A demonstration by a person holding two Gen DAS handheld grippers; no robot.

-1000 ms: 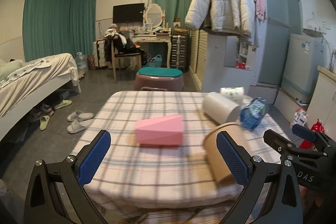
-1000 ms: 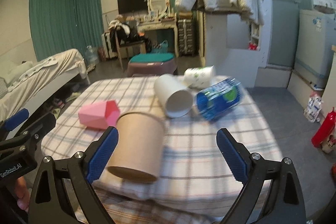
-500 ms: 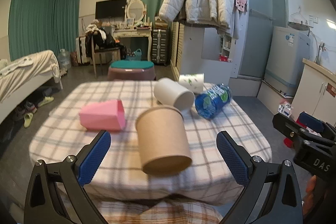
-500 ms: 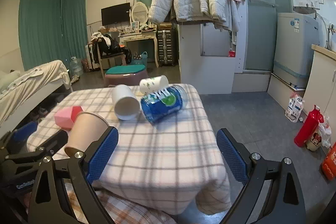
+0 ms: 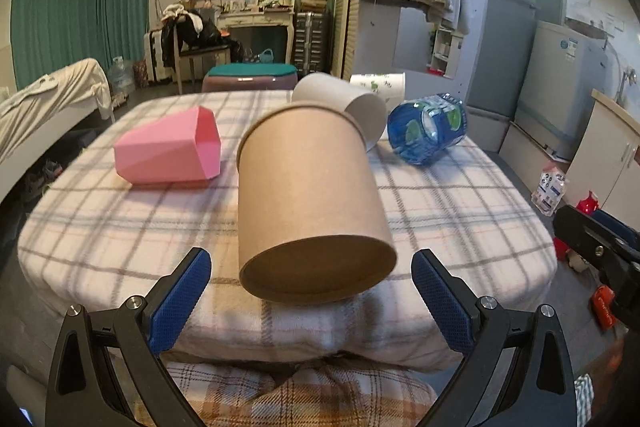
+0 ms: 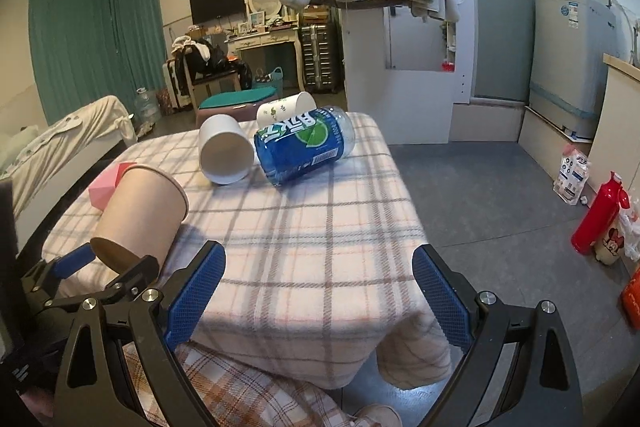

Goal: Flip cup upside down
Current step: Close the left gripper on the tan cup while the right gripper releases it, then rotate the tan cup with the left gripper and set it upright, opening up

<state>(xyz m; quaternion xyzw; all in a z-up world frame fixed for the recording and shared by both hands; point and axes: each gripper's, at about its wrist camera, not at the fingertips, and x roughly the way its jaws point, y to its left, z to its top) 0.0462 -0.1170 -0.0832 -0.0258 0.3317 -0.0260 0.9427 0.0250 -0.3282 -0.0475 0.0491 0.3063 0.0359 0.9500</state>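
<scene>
1. My left gripper (image 5: 311,297) is spread wide, its blue pads either side of the brown paper cup (image 5: 310,203) without touching it.
2. The cup lies on its side near the front edge of the plaid-covered table (image 5: 460,211), base toward me.
3. My right gripper (image 6: 318,293) is released, holding nothing, to the cup's right.

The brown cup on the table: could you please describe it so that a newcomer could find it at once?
Start at the plaid-covered table and look at its near edge. There the brown cup lies on its side, base toward the left gripper. It is the only plain brown one, right of the pink cup and nearer than the white cup.
</scene>
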